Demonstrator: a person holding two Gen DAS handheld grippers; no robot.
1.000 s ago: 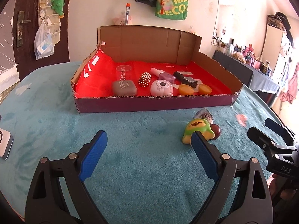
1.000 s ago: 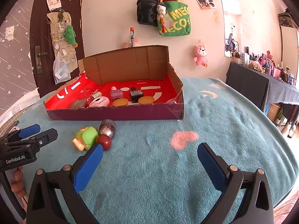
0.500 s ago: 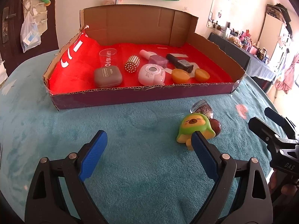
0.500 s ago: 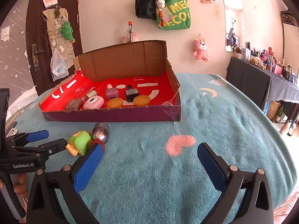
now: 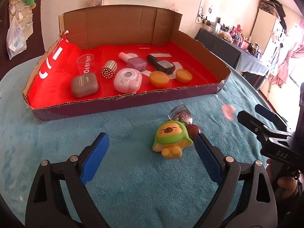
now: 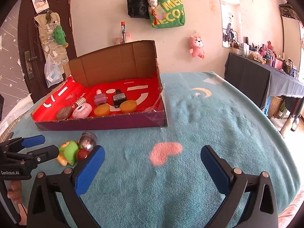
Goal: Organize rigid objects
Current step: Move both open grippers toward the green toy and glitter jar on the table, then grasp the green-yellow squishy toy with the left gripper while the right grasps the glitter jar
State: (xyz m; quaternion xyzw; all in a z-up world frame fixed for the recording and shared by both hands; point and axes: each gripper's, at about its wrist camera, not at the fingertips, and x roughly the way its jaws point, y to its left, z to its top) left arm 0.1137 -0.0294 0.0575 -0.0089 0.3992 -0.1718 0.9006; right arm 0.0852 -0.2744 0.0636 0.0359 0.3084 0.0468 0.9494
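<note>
Approaching the green-hooded toy figure (image 5: 172, 139), the left tool (image 5: 151, 157) hangs just short of it with its blue pads spread wide and nothing between them; the toy lies on the teal-covered worktop (image 5: 133, 190), touching a dark red ball (image 5: 193, 129) and a glittery egg-shaped capsule (image 5: 181, 112), all three outside and just in front of the cardboard box (image 5: 121, 102). Inside the box, on its red lining, several small items already lie in loose rows. The right tool (image 6: 153, 164) is likewise wide open and empty, over bare cloth to the right of the cluster. The step in hand appears to be the reach for a pick-up; the next move would call for straddling the toy alone, closing on it without nudging the ball or capsule.
</note>
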